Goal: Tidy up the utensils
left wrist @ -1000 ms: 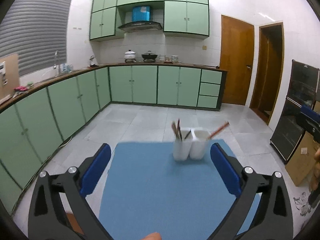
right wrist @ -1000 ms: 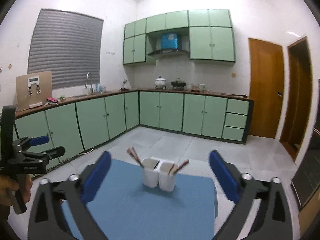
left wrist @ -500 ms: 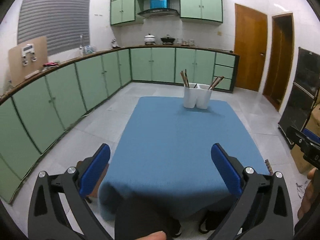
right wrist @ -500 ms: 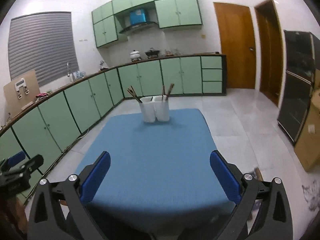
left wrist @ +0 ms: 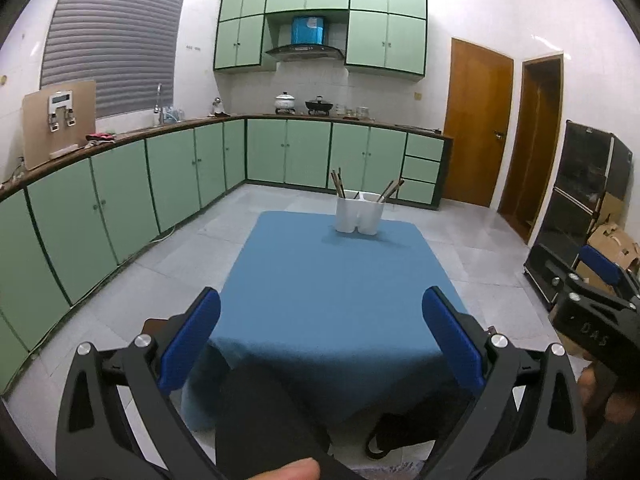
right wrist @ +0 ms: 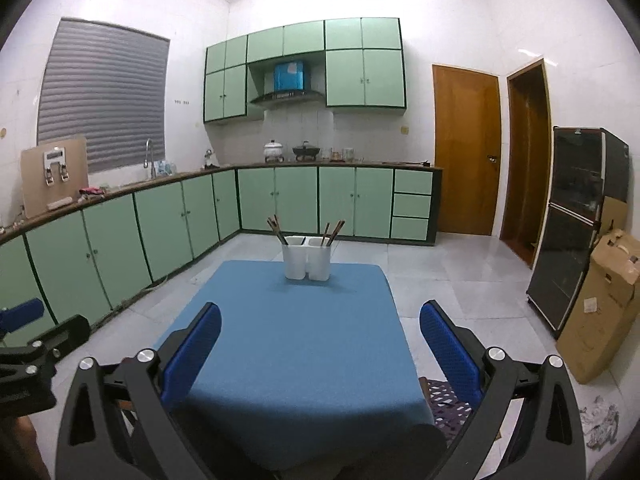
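Observation:
A white two-compartment utensil holder [left wrist: 360,216] stands at the far end of a blue-covered table [left wrist: 332,292]; it also shows in the right wrist view [right wrist: 307,262]. Brown chopsticks [left wrist: 338,184] lean in its left compartment, and more chopsticks [left wrist: 390,191] lean in its right one. My left gripper [left wrist: 320,344] is open and empty, held back past the table's near edge. My right gripper [right wrist: 320,348] is open and empty, also over the near edge. Each gripper shows at the side of the other's view.
Green floor cabinets [right wrist: 160,232] run along the left and back walls. A black glass cabinet [right wrist: 580,224] and a cardboard box [right wrist: 608,308] stand at the right. A patterned stool [right wrist: 444,404] sits by the table's near right corner. Grey tiled floor surrounds the table.
Both grippers have pulled back from the holder to beyond the table's near edge. The holder now looks small and far. Both jaws stay open and empty.

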The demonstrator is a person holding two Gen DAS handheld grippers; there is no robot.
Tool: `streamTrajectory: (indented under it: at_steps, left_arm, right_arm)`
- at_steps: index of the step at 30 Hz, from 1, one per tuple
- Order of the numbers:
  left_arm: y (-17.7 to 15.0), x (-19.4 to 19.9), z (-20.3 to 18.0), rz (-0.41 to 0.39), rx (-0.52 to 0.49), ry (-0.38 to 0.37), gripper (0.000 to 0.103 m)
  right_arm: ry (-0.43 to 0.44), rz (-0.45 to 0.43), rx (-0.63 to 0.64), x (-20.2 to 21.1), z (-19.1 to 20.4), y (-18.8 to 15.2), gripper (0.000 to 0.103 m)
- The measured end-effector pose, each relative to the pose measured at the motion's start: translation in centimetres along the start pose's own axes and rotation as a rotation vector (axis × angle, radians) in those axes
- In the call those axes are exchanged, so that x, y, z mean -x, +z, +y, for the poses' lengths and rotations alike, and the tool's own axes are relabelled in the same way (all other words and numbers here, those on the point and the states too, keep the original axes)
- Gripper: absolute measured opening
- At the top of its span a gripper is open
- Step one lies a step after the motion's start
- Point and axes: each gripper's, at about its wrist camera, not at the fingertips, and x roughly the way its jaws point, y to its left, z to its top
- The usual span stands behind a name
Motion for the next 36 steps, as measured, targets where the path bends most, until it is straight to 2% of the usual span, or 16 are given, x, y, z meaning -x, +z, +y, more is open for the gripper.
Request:
streamTrajectory:
  at_steps: [2, 6, 11, 30, 36]
  left_arm:
    - [-0.3, 1.0, 0.1, -0.011, 0.009, -0.009, 0.098]
    - [-0.5, 3.0, 0.4, -0.048, 0.028, 0.020, 0.098]
    - [-0.2, 3.7, -0.1, -0.056, 0.017, 0.024, 0.098]
    - [0.0, 3.6, -0.6, -0.063, 0.004, 0.036, 0.098]
    - [-0.2, 3.8, -0.8, -0.072, 0.004, 0.060, 0.098]
  right_arm:
    - [-0.006, -0.008, 0.004, 1.1, 0.1, -0.1, 0.098]
    - [0.008, -0.013, -0.006, 2.5, 0.1, -0.4, 0.098]
    - [0.021, -0.032, 0.001, 3.7, 0.3, -0.2, 0.098]
    - [0.024, -0.049, -0.006, 4.2, 0.4, -0.6, 0.098]
    - [0.026, -0.049, -0.006, 4.3, 0.4, -0.8, 0.098]
